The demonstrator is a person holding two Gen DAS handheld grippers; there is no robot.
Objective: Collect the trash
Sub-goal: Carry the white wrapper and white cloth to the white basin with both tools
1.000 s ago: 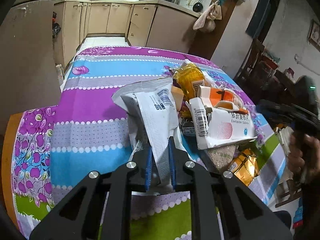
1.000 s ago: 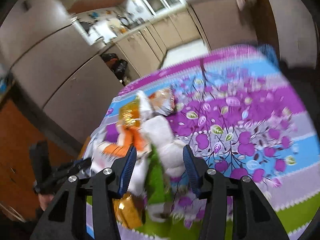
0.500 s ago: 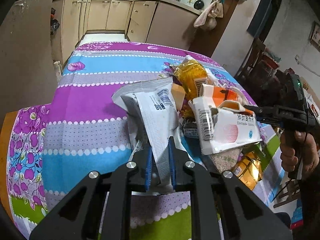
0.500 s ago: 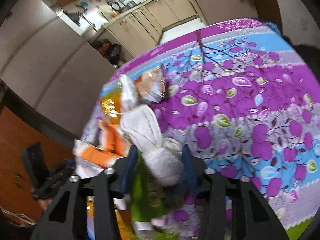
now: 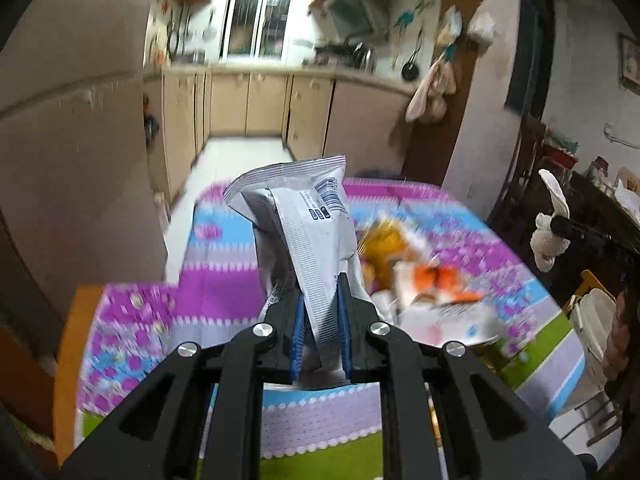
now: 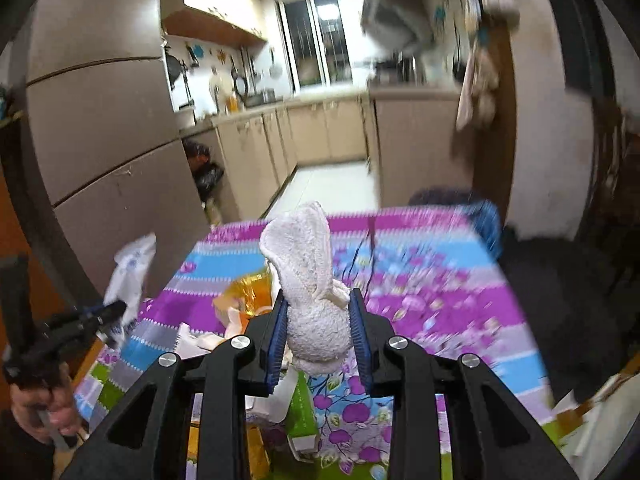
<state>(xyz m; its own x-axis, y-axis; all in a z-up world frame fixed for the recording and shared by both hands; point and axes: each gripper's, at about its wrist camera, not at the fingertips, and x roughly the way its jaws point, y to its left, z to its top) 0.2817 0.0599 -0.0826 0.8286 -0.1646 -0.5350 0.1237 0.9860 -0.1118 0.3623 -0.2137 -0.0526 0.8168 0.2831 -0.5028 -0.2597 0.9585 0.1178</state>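
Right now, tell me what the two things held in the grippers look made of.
Left gripper: grey wrapper, apparently thin plastic film, with a crimped serrated top seam, printed barcode and creases. Right gripper: white wad, seemingly soft tissue or cloth, matte and nubbly, bunched between the pads; which one is unclear.

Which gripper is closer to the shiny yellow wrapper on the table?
Left. The left gripper, holding a white packet, sits just beside the yellow wrapper. The right gripper, holding a tissue wad, is farther.

Grey wrapper (image 5: 316,240) & white tissue wad (image 6: 316,304) upright, prob. off table
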